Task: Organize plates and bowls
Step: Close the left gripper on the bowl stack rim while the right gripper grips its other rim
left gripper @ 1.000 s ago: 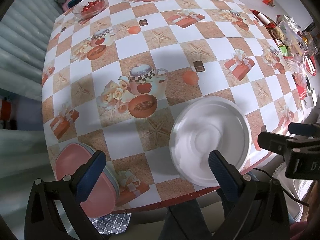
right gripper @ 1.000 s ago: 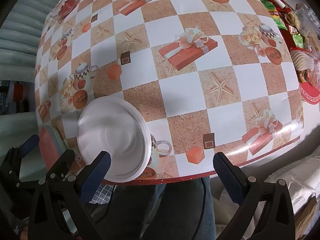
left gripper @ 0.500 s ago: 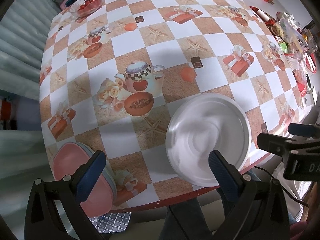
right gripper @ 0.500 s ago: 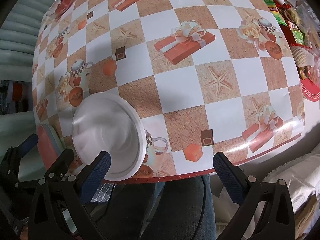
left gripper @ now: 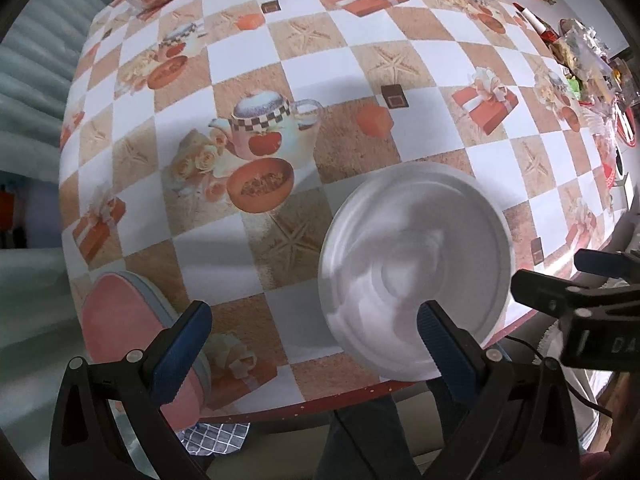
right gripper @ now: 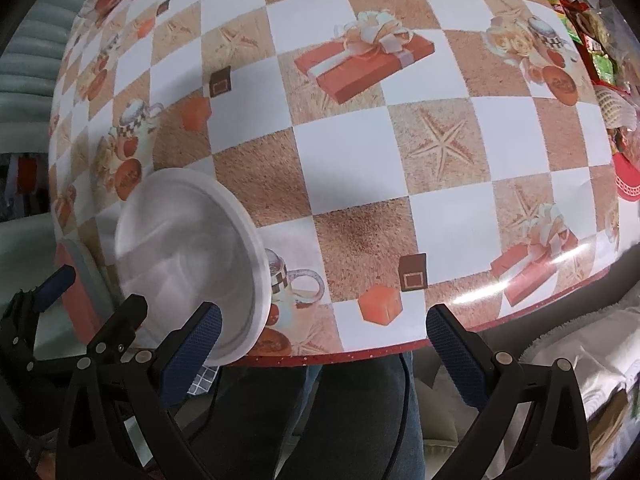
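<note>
I see my left gripper point(left gripper: 308, 330) with blue pads spread wide, holding nothing, above the near edge of the checkered gift-and-teapot oilcloth table point(left gripper: 344, 60). The round white shallow plate point(left gripper: 414, 268) lies flat at that edge, just under the gripper's right finger. A pink plate stack point(left gripper: 120, 320) sits at the near-left corner. My right gripper point(right gripper: 320, 340) is spread wide too, empty, with the white plate by its left finger.

Table middle point(right gripper: 352, 160) bare, passable; white plate point(left gripper: 416, 268) and pink plates point(left gripper: 132, 332) crowd near edge; clutter point(left gripper: 588, 60) far right.
</note>
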`<state>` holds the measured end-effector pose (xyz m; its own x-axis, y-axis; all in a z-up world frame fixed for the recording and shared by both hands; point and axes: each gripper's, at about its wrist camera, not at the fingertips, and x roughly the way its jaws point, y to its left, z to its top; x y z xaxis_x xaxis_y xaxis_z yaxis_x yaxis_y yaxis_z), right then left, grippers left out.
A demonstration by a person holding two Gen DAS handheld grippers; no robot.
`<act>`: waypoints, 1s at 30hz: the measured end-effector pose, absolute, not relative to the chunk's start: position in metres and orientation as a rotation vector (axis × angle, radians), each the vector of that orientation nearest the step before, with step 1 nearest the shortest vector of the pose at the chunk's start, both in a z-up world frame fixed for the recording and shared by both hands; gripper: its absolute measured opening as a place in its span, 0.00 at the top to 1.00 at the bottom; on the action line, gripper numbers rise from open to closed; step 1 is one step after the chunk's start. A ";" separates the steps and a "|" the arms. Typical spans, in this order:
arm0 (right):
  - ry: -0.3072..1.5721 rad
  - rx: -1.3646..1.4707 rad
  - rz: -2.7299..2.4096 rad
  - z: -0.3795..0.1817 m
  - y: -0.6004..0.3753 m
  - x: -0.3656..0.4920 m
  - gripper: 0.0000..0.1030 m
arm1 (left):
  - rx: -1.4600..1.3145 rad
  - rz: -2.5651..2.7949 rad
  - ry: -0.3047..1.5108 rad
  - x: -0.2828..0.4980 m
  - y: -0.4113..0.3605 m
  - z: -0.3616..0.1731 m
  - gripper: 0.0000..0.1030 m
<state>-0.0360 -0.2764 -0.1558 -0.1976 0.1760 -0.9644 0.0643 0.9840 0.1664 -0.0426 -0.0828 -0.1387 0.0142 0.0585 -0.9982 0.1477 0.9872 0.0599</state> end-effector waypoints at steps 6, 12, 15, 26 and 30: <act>1.802 0.172 0.109 -0.179 -0.268 -0.028 0.00 | 0.156 -0.059 1.568 -0.038 -0.080 -0.156 0.00; 1.823 0.162 0.121 -0.198 -0.259 -0.016 0.00 | 0.122 -0.039 1.589 -0.030 -0.072 -0.176 0.00; 1.835 0.150 0.130 -0.206 -0.253 -0.010 0.00 | 0.110 -0.037 1.598 -0.028 -0.068 -0.186 0.01; 1.853 0.092 0.127 -0.222 -0.240 0.000 0.00 | 0.094 -0.053 1.622 -0.027 -0.061 -0.208 0.00; 1.875 0.103 0.118 -0.221 -0.243 -0.003 0.00 | 0.042 -0.073 1.652 -0.020 -0.050 -0.216 0.00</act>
<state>-0.0027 -0.2431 -0.2211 -0.3017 0.1313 -0.9443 0.0115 0.9909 0.1341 -0.0197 -0.0499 -0.2160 -0.0826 -0.0160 -0.9965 0.0716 0.9972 -0.0220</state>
